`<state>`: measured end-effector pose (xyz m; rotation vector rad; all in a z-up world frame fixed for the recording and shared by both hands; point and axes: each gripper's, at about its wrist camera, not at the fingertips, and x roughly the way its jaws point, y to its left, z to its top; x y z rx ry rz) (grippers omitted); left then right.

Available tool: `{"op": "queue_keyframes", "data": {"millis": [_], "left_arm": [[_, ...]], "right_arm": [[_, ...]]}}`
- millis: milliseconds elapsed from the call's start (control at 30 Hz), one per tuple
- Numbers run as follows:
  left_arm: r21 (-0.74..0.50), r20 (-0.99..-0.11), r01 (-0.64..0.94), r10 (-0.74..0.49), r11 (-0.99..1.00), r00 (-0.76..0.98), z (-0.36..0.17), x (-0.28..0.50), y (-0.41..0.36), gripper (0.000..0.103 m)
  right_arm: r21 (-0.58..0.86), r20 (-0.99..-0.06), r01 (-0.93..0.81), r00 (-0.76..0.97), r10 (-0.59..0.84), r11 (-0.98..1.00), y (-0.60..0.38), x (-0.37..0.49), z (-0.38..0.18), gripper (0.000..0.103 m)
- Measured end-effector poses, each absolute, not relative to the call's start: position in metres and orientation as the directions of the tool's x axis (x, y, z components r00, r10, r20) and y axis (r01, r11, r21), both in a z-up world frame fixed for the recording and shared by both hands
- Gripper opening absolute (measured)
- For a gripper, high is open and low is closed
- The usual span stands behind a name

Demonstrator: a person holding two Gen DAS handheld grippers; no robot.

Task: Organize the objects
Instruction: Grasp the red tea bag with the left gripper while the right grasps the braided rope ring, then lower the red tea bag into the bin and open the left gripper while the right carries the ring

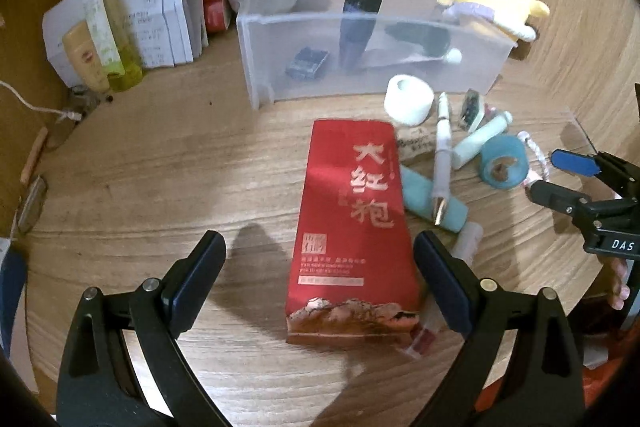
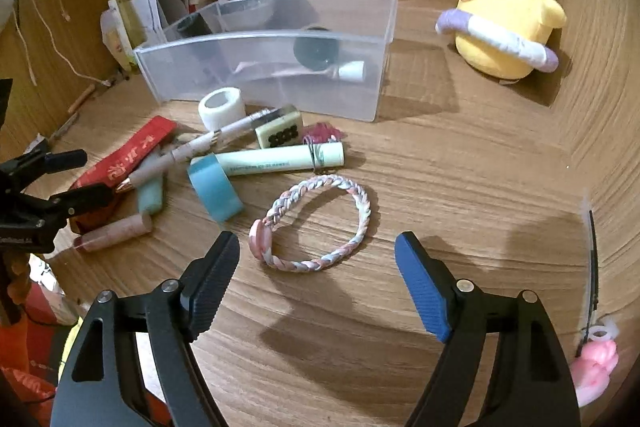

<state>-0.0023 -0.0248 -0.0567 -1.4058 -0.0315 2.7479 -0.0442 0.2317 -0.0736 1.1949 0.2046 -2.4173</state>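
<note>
Lying directly ahead of the wide-open, empty left tool (image 1: 320,259), red tea packet (image 1: 352,227) on tabletop (image 1: 160,167), long axis running straight away between the jaws; right tool (image 2: 318,247), equally wide and empty, facing the braided bracelet (image 2: 320,223).

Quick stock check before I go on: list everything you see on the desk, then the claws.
bin: 1, clear, back centre, holding dark items
chick plush: 1, yellow, back right
red pack: 1, between the left claw's fingers, untouched
bracelet: 1, pink-white braid, ahead of right claw
tape rolls: 2, white, blue, before bin
pen: 1, white, across the clutter
green tube: 1, beside blue tape
bottles: back left
left claw: open
right claw: open
</note>
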Motion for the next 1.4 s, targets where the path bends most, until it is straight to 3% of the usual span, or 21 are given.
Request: {"op": "queue_keyframes", "data": {"millis": [233,300,600,700,967,1400], "left_arm": [[-0.046,-0.804,-0.025,0.052,-0.999,-0.593,-0.062,-0.006,-0.027,0.096],[-0.039,-0.798,-0.03,0.05,-0.999,-0.6,-0.062,-0.005,-0.028,0.095],[-0.013,-0.776,-0.046,0.039,-0.999,-0.629,-0.057,0.003,-0.025,0.058],[-0.034,-0.772,-0.024,0.042,-0.999,-0.634,-0.057,0.004,-0.033,0.055],[-0.061,-0.747,0.031,0.025,-0.998,-0.664,-0.05,0.007,-0.048,0.055],[-0.068,-0.626,0.04,0.012,-0.997,-0.78,0.007,0.006,-0.051,0.055]], "right_arm": [[0.017,-0.774,0.438,-0.564,-0.289,-0.899,0.227,-0.046,-0.078,0.076],[-0.012,-0.766,0.435,-0.583,-0.271,-0.901,0.225,-0.045,-0.078,0.062],[-0.004,-0.748,0.398,-0.61,-0.262,-0.917,0.234,-0.047,-0.075,0.023],[0.014,-0.746,0.376,-0.613,-0.26,-0.926,0.24,-0.048,-0.075,0.011],[0.092,-0.719,0.336,-0.629,-0.296,-0.937,0.253,-0.05,-0.065,0.01],[0.114,-0.602,0.376,-0.71,-0.365,-0.919,0.248,-0.056,-0.012,0.01]]}}
